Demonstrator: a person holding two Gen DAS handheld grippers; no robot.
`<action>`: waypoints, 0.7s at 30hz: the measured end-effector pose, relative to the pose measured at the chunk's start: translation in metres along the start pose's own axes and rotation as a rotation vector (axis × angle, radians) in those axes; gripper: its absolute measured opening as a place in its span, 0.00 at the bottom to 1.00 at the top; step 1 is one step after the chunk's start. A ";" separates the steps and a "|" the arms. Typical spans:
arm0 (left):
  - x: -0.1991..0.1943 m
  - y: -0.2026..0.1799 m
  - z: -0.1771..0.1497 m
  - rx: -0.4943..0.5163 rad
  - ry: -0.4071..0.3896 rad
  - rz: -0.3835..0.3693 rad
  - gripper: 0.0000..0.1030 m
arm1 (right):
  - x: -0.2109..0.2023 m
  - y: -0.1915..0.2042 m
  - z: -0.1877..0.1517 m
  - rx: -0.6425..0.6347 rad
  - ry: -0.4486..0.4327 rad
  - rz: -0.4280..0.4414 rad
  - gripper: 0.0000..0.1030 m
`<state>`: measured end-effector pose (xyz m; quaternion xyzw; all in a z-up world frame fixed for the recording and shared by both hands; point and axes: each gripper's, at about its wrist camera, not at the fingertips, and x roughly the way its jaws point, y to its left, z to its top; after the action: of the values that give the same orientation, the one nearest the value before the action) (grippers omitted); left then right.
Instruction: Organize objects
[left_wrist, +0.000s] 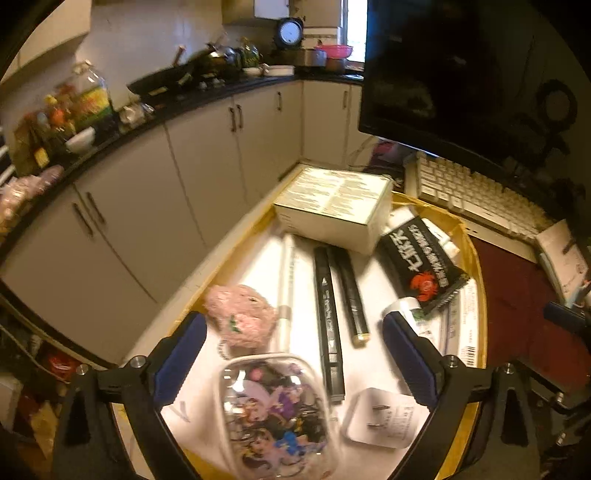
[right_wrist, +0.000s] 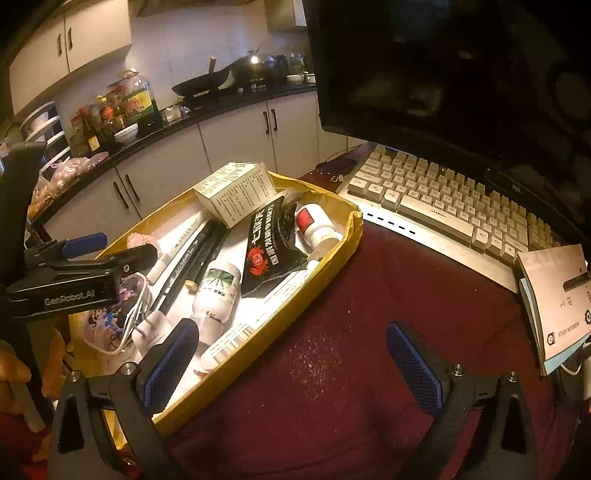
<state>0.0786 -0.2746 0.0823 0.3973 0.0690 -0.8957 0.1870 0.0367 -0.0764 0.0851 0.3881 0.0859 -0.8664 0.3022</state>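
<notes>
A yellow-rimmed tray with a white floor holds the objects. In the left wrist view my left gripper hangs open above its near end. Below and between the fingers lies a clear case with cartoon prints, untouched by either pad. Around it are a pink plush charm, a white pen, two black markers, a white plug, a crab-printed black packet and a white box. My right gripper stands open and empty over the maroon cloth, right of the tray.
A white keyboard and a dark monitor stand behind the cloth. A notebook lies at the right edge. White bottles rest in the tray. A kitchen counter with bottles and pans runs along the back left.
</notes>
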 end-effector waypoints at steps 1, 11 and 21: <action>-0.002 0.001 0.000 0.001 -0.009 0.021 0.94 | -0.002 0.000 -0.002 0.005 -0.003 0.004 1.00; -0.011 0.001 -0.005 0.046 -0.027 0.193 1.00 | -0.008 0.008 -0.013 0.006 -0.008 0.026 1.00; -0.012 -0.002 -0.007 0.036 -0.006 0.149 1.00 | -0.013 0.010 -0.016 0.012 -0.013 0.025 1.00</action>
<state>0.0894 -0.2675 0.0863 0.4019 0.0227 -0.8817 0.2461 0.0598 -0.0724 0.0843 0.3851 0.0740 -0.8657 0.3112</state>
